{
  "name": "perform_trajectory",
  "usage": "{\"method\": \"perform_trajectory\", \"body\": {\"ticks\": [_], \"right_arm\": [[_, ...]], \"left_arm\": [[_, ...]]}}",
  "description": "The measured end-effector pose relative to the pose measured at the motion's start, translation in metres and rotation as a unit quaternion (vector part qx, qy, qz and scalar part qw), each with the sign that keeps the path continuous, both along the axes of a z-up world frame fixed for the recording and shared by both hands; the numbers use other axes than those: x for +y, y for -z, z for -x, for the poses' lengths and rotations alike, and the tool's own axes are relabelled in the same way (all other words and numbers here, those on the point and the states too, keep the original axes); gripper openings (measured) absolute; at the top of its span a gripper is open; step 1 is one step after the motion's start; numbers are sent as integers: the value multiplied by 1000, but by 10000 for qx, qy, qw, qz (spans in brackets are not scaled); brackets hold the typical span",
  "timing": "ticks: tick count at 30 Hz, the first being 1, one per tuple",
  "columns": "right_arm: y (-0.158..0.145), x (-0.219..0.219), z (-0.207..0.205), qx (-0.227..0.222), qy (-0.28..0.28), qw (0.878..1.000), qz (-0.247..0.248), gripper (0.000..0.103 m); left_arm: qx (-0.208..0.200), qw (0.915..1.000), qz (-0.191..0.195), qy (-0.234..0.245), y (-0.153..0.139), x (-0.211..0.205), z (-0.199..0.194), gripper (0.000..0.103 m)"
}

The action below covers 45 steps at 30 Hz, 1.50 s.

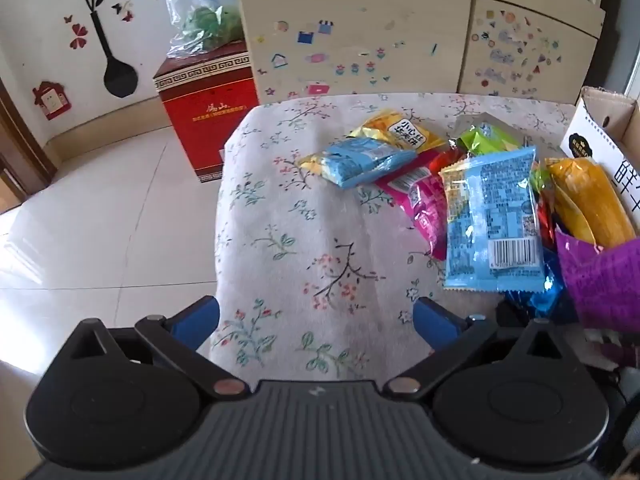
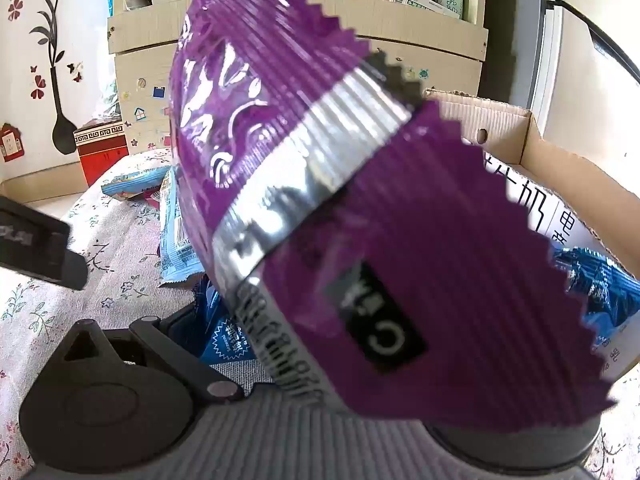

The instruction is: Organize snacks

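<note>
A purple snack packet (image 2: pixel 360 200) fills the right wrist view, tilted in the air close to the lens and lying across my right gripper (image 2: pixel 316 320). Its fingertips are hidden, but the visible linkage is spread wide. The same purple packet (image 1: pixel 604 280) shows at the right edge of the left wrist view. My left gripper (image 1: pixel 318 316) stands open over bare floral cloth with nothing between its blue fingers (image 1: pixel 200 316). A pile of snacks lies ahead to its right: a large light-blue packet (image 1: pixel 494 220), a small blue one (image 1: pixel 360 160), yellow (image 1: pixel 400 132), pink (image 1: pixel 420 200), green (image 1: pixel 486 136) and orange (image 1: pixel 588 196).
An open cardboard box (image 2: pixel 520 128) stands at the right of the cloth-covered table (image 1: pixel 280 220), with a blue packet (image 2: pixel 592 280) inside. A red box (image 1: pixel 208 116) sits on the tiled floor to the left. A stickered cabinet (image 1: pixel 360 40) stands behind the table.
</note>
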State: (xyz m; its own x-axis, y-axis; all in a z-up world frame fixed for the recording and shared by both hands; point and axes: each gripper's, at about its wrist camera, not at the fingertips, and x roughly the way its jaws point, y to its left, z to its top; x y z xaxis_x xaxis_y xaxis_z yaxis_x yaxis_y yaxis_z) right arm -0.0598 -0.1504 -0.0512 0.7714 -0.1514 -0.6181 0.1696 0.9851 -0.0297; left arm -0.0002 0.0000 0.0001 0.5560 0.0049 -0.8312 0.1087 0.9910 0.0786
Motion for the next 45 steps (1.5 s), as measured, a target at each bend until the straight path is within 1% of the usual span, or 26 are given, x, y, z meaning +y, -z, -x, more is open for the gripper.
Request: {"method": "perform_trajectory", "body": {"ticks": [3,4,5,7,12,14,19,24,26,28,31,35,37,39,41,45], "right_arm": [[0,0,0,32,1,10000,-4,103],[0,0,0,32,1,10000,-4,103],[0,0,0,32,1,10000,-4,103],[0,0,0,40,1,10000,-9,103],[0,0,0,40,1,10000,-6,103],[0,0,0,41,1,10000,-12,103],[0,0,0,45,0,10000,-1,103],[0,1,5,74,9,10000,25,103],[-2,1,12,166,-41,9998,31,103],[-7,-1,20,446,-161,9988,-142,103],[-13,5,30,856,-505,9949,-170,103],[-17,20,53,946,-736,9928,-83,103],[-20,25,63,891,-758,9931,-4,103],[-28,22,68,827,-715,9940,14,103],[-39,18,74,707,-576,9958,79,103],[-63,5,85,75,-172,9994,283,103]], "left_arm": [[-88,9999,-59,54,-2,3,1,102],[-224,9997,17,18,-4,8,8,102],[-260,9996,46,-28,-7,12,13,102],[-209,9997,137,-46,-11,20,17,102],[-167,9997,99,-178,-20,23,34,102],[-158,9998,53,-132,-22,22,40,102],[-92,9999,-52,-65,-18,18,48,102],[23,10000,-44,-84,-13,18,51,102],[21,9999,-20,-119,-12,20,51,102],[31,9998,56,-194,-12,23,50,102],[-83,9993,97,-354,-14,29,49,102],[-151,9992,43,-358,-15,31,47,102],[-122,9994,103,-317,-14,31,47,102],[-129,9994,122,-295,-14,29,48,102],[-153,9994,138,-283,-15,27,48,102],[-154,9995,208,-205,-15,22,49,102]]}}
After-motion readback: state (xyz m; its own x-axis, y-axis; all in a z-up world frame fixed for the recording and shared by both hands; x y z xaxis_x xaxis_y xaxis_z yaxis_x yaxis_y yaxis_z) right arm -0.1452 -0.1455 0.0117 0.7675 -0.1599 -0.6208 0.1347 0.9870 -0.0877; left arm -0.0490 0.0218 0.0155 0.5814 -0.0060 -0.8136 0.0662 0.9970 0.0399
